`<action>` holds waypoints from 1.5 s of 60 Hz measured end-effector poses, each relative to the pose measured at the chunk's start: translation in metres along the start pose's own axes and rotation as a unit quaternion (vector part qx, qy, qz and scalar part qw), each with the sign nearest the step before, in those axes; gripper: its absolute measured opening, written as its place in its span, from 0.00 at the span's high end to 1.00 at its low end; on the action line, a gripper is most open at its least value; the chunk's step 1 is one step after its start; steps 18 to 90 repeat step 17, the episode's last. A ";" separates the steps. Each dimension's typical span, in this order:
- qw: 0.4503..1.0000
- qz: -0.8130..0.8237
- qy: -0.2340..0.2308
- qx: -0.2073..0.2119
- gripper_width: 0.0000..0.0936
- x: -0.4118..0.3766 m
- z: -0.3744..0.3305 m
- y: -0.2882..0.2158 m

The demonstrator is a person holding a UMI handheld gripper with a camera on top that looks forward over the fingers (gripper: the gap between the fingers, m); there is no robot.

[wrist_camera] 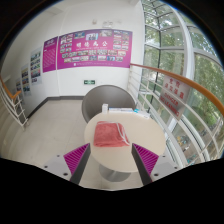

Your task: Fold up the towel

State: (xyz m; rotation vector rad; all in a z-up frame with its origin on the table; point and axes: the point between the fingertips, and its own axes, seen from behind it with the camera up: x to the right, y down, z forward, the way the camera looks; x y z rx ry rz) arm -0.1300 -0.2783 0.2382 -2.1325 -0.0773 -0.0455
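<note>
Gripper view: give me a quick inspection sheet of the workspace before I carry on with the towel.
Surface: round pale table, bare around the towel.
Job's things: pink towel lying on the table as a compact rectangle, just ahead of the fingers, not touched.
Clutter: nothing seen on the table.
Grippers: gripper open, fingers apart short of the towel, holding nothing.
Cables: nothing seen.
Surroundings: dark chair beyond the table; posters on the far wall; windows along one side; a railing on the other.

One view only — riding above the claw (112,160), facing forward and seemingly downward, table (140,135) near.
</note>
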 end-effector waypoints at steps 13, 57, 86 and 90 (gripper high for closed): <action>1.000 -0.009 -0.004 0.009 0.09 -0.015 -0.041 0.007; 1.000 -0.004 -0.007 0.009 0.08 -0.020 -0.048 0.009; 1.000 -0.004 -0.007 0.009 0.08 -0.020 -0.048 0.009; 1.000 -0.004 -0.007 0.009 0.08 -0.020 -0.048 0.009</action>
